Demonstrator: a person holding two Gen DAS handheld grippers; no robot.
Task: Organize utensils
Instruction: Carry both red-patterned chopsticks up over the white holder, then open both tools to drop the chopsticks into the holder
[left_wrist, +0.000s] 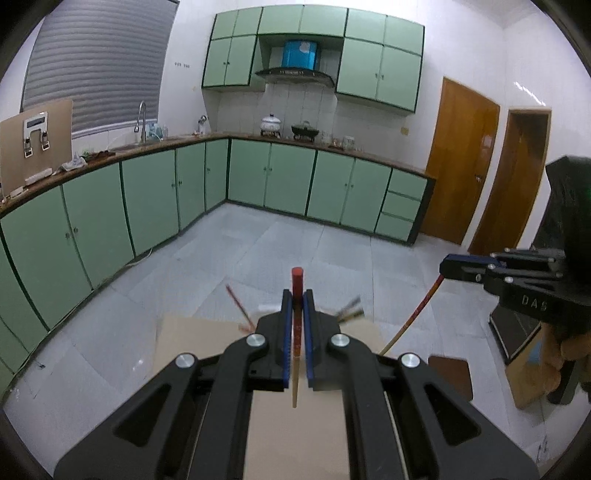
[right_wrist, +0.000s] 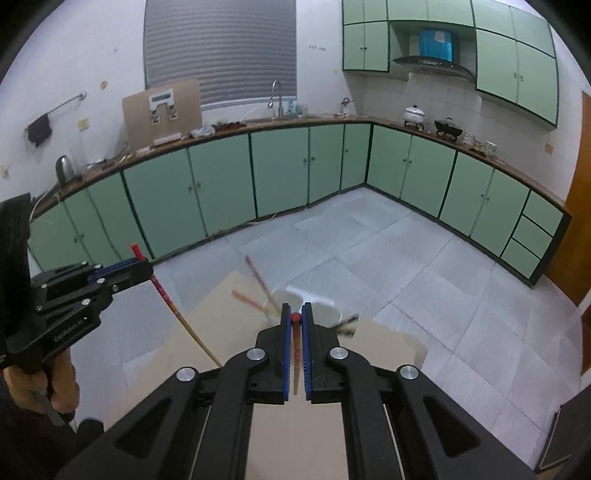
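Note:
In the left wrist view my left gripper (left_wrist: 297, 295) is shut on a chopstick (left_wrist: 296, 277) with a red top and a pale wooden tip; it stands upright between the blue pads. My right gripper (right_wrist: 295, 310) is likewise shut on a second red-topped chopstick (right_wrist: 295, 345). Each gripper shows in the other's view: the right gripper (left_wrist: 447, 267) holds its chopstick (left_wrist: 415, 314) slanting down, and the left gripper (right_wrist: 146, 267) holds its own (right_wrist: 173, 314). Below, a white container (right_wrist: 317, 304) with several blurred chopsticks (right_wrist: 255, 275) stands on the beige table (right_wrist: 221, 306). Both grippers hang above it.
Green base cabinets (left_wrist: 288, 177) under a brown counter run along the far walls, with a grey tiled floor (left_wrist: 280, 251) between them and the table. Wooden doors (left_wrist: 458, 155) are at the right. A brown board (left_wrist: 452, 373) and a cardboard box (left_wrist: 528, 373) sit low right.

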